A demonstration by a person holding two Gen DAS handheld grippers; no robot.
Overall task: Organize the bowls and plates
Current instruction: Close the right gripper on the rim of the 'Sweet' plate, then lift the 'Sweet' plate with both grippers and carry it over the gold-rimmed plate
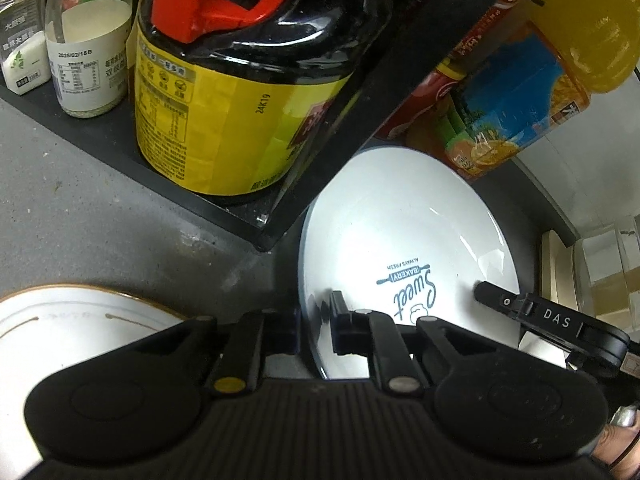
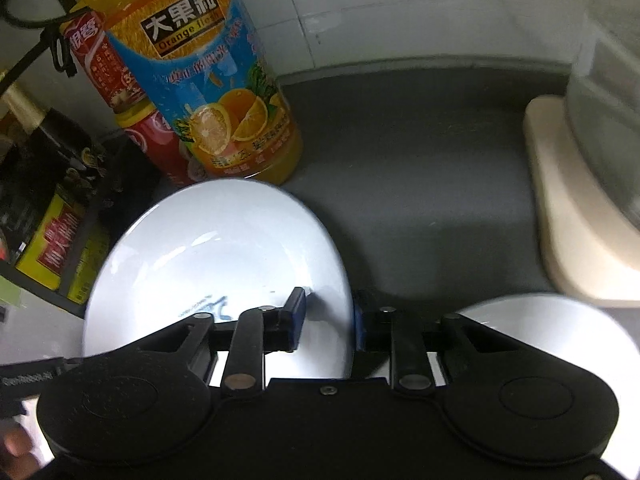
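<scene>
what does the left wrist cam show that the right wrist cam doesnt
Only the left wrist view shows the milk bottle, the spice jar and a gold-rimmed plate.

Only the right wrist view shows the beige base and a second white dish at lower right.

Both show the bakery plate, the orange juice bottle and the yellow-label jug. Both the left gripper and right gripper straddle that plate's rim.
</scene>
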